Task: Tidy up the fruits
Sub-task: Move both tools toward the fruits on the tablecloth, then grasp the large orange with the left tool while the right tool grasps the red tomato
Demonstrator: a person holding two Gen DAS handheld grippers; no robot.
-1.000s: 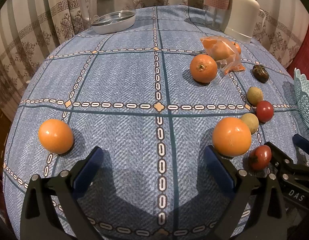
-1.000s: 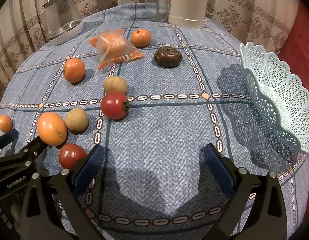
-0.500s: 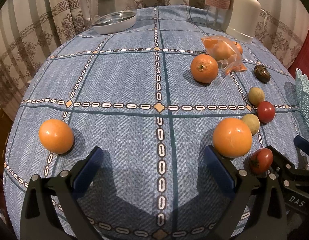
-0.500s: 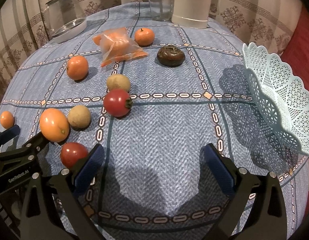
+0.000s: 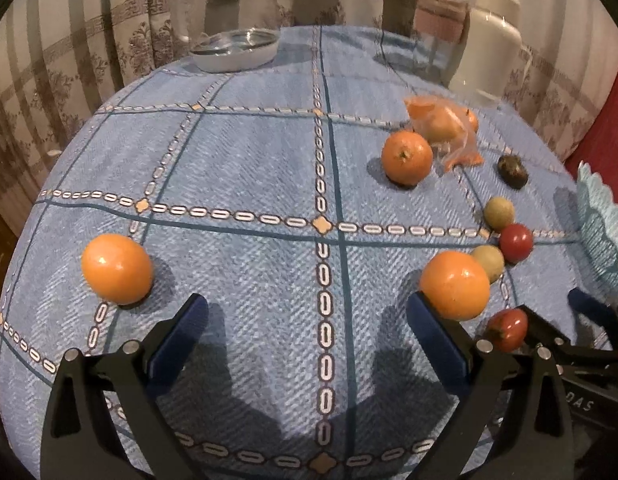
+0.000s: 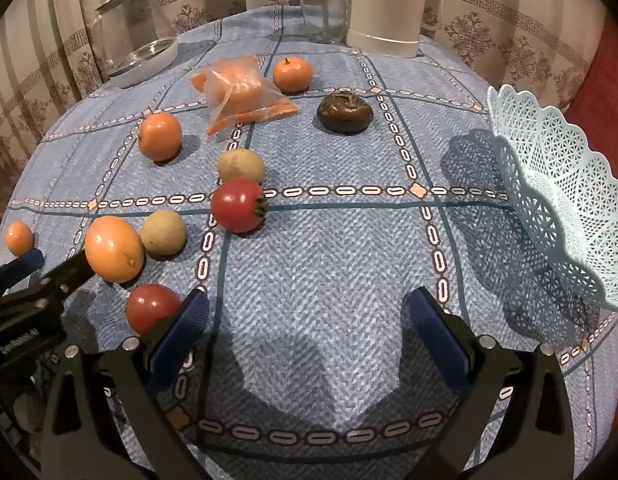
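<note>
Fruit lies scattered on a blue patterned tablecloth (image 5: 245,168). My left gripper (image 5: 307,320) is open over bare cloth, with one orange (image 5: 117,269) to its left and a larger orange (image 5: 455,285) touching its right finger's outer side. My right gripper (image 6: 307,318) is open too, nothing between its fingers. A red tomato (image 6: 151,307) sits by its left finger. Farther off lie another tomato (image 6: 237,205), two tan round fruits (image 6: 163,232) (image 6: 241,165), a tangerine (image 6: 160,136) and a dark brown fruit (image 6: 345,113). A pale blue lattice basket (image 6: 557,200) stands at the right.
A plastic bag of oranges (image 6: 241,94) and a small tangerine (image 6: 292,75) lie toward the back. A glass jug (image 5: 235,12), a glass cup (image 6: 323,4) and a white flask (image 6: 383,4) stand at the far edge, before curtains. The left gripper shows at left (image 6: 25,304).
Both grippers have drifted slightly, so the view tilts up and the fruit sits a little lower in frame. No fruit has moved, and both stay open.
</note>
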